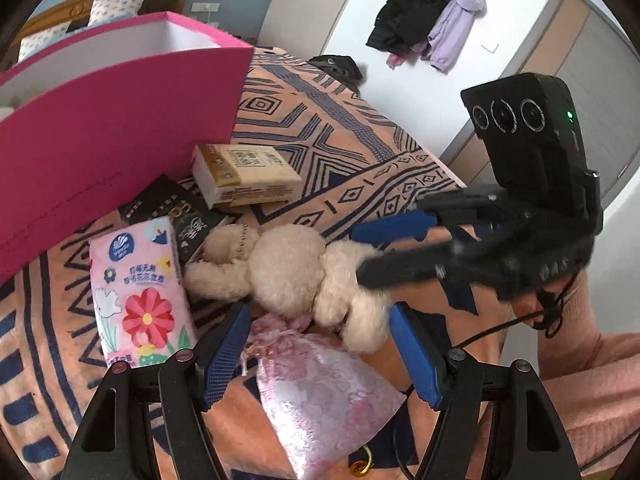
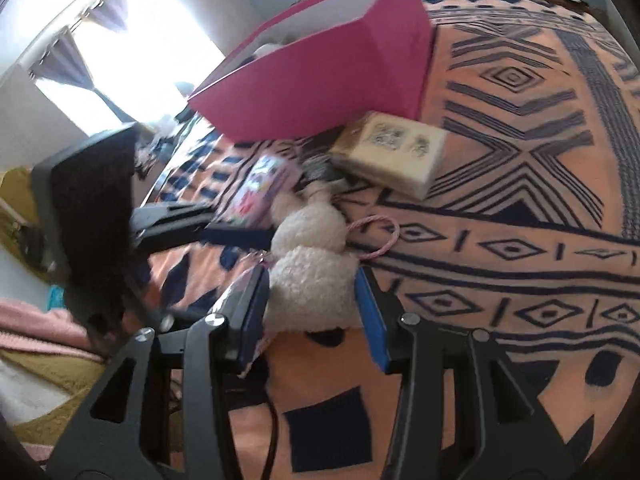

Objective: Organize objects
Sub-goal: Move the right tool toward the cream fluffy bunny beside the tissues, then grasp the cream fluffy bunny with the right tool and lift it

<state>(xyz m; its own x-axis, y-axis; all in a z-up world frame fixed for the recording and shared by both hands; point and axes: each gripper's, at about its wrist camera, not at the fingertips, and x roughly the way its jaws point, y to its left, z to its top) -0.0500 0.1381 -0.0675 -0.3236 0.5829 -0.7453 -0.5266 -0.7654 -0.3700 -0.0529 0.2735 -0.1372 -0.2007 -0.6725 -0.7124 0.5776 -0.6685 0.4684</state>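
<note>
A cream plush toy [image 1: 288,268] lies on the patterned blanket [image 1: 344,136]. My right gripper [image 2: 312,312] has its blue pads on either side of the toy's body [image 2: 312,288]; in the left wrist view it [image 1: 376,248] reaches in from the right over the toy. My left gripper [image 1: 320,356] is open above a pink translucent pouch [image 1: 324,400]. A pink flowered tissue pack [image 1: 136,288], a black packet [image 1: 176,212] and a beige tissue pack [image 1: 244,176] lie beside the open magenta box [image 1: 112,120], which also shows in the right wrist view [image 2: 320,76].
The blanket [image 2: 520,200] covers the surface, open to the right. A bed headboard [image 1: 100,0] stands behind the box. Clothes [image 1: 432,20] hang on the far wall. A pink sleeve [image 1: 592,360] is at the right.
</note>
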